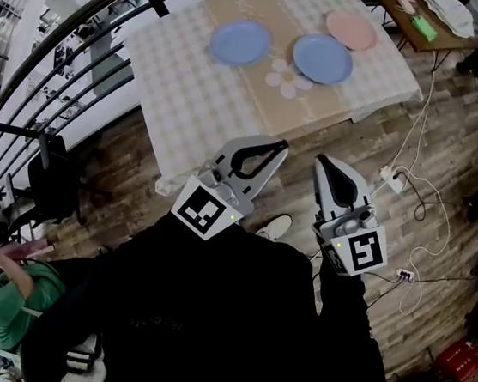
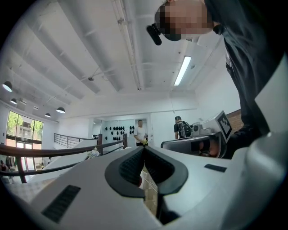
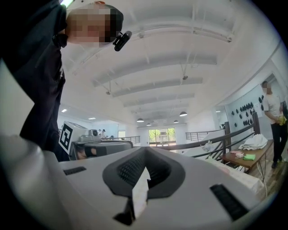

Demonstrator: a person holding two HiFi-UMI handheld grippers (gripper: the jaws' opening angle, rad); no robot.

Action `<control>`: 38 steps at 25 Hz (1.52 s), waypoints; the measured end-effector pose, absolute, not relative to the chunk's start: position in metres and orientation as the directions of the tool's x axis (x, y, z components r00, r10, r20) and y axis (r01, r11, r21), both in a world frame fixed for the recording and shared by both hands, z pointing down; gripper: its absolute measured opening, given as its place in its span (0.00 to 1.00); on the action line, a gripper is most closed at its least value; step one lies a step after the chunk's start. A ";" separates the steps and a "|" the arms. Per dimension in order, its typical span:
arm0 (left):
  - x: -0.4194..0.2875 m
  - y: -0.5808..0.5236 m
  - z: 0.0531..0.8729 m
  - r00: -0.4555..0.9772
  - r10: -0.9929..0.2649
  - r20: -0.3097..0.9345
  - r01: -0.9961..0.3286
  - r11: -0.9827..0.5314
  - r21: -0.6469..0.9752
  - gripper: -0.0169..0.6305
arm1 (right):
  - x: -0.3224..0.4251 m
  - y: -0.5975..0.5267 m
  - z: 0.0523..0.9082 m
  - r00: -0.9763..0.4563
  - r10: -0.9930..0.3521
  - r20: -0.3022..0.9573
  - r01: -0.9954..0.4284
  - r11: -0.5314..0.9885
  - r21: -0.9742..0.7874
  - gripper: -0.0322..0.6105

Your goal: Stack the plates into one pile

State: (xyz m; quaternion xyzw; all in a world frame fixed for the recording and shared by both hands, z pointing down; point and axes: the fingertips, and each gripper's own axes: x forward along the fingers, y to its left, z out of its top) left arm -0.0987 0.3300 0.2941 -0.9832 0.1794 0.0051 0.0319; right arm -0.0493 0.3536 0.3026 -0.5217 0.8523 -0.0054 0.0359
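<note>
1. Left gripper, right gripper: jaws together, both empty. They are held short of the table's near edge, probably on approach.
2. Left blue plate, right blue plate: mid-table, apart, each lying alone.
3. Pink plate: just beyond the right blue plate, toward the far edge. Stacking not begun.

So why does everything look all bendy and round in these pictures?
Head view: the wide lens bows the black metal railing into a curve. Left gripper view: round picture, black corners, and the long ceiling light strip glares white. Right gripper view: same round shape; the blocky patch was added over a face.
</note>
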 end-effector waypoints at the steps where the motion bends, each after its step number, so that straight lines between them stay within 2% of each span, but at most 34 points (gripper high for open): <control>1: -0.093 0.333 0.294 0.937 -0.349 -0.018 -0.350 -0.935 -0.061 0.06 | -0.048 0.356 0.302 -0.462 -0.885 -0.058 -0.884 0.465 -0.051 0.06; 17: -0.039 0.351 0.306 0.945 -0.327 0.020 -0.325 -0.943 -0.064 0.06 | -0.008 0.363 0.316 -0.479 -0.877 -0.030 -0.873 0.480 -0.086 0.06; 24: -0.021 0.302 0.316 0.941 -0.338 0.012 -0.337 -0.940 -0.046 0.06 | 0.012 0.318 0.327 -0.484 -0.875 -0.003 -0.872 0.482 -0.083 0.06; 38: 0.000 0.145 0.316 0.925 -0.381 -0.008 -0.381 -0.925 -0.016 0.06 | 0.038 0.159 0.325 -0.525 -0.849 0.061 -0.851 0.523 -0.047 0.06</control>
